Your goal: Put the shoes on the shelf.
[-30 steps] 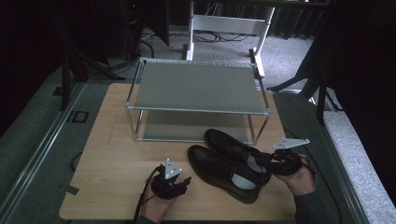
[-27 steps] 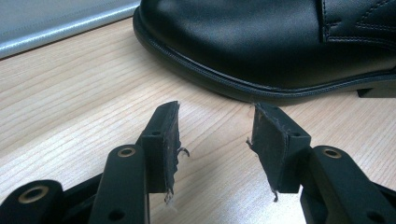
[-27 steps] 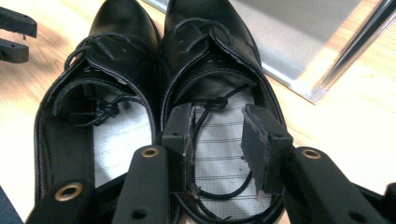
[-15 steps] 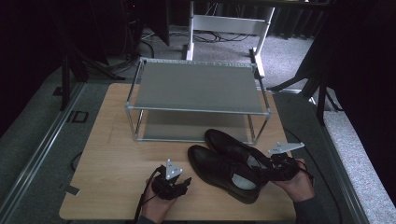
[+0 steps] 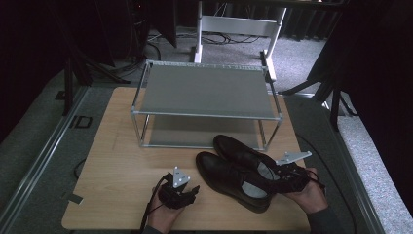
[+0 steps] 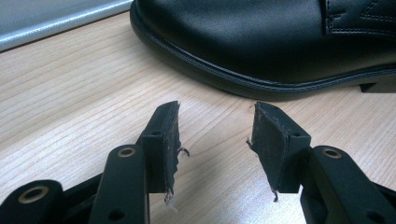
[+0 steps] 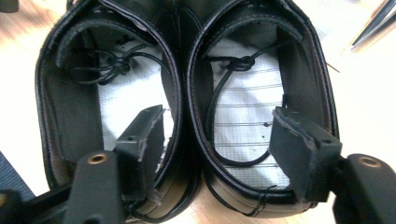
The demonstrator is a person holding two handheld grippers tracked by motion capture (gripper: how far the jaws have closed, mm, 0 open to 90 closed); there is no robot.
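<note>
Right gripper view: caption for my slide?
Open hand-held gripper with one jaw inside each of two black shoes, straddling their touching inner walls.

Shoes (image 5: 238, 170) before rack (image 5: 204, 92) on table (image 5: 117, 170)

The high view is dim and soft, its surroundings at 9, 12 and 3 o'clock falling into near black. The wooden table (image 5: 122, 170) takes pale, even light. In the right gripper view the table burns out white toward 3 o'clock. The left gripper view is sharp, with mild sheen on the shoe (image 6: 261, 37) leather.
</note>
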